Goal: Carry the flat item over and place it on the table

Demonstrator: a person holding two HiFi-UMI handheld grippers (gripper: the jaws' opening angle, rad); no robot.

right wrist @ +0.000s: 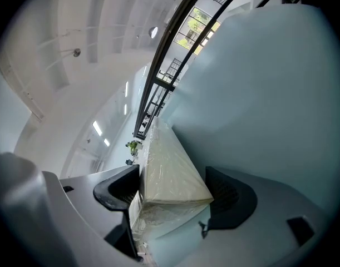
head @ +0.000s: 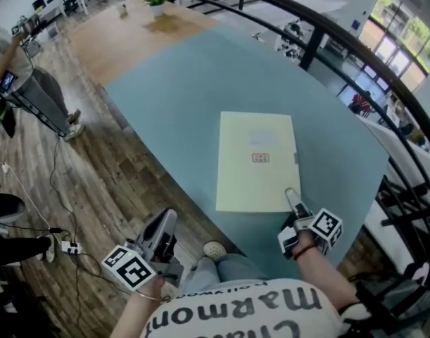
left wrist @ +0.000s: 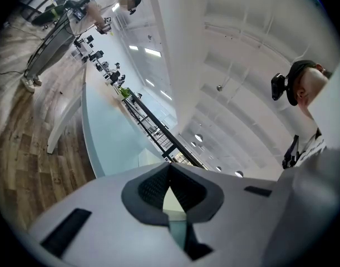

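flat item (head: 255, 162) on table (head: 172, 83) | right gripper (head: 293, 203) jaws wide astride its near corner | left gripper (head: 164, 224) jaws closed, empty | next: back straight off, no dragging

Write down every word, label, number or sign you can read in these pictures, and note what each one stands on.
"Marmon": shirt, large print seen upside down, its end cut off; the other lines on it are not readable.
Red label on the flat item: too small to read.
Marker cubes: square patterns only, no words.
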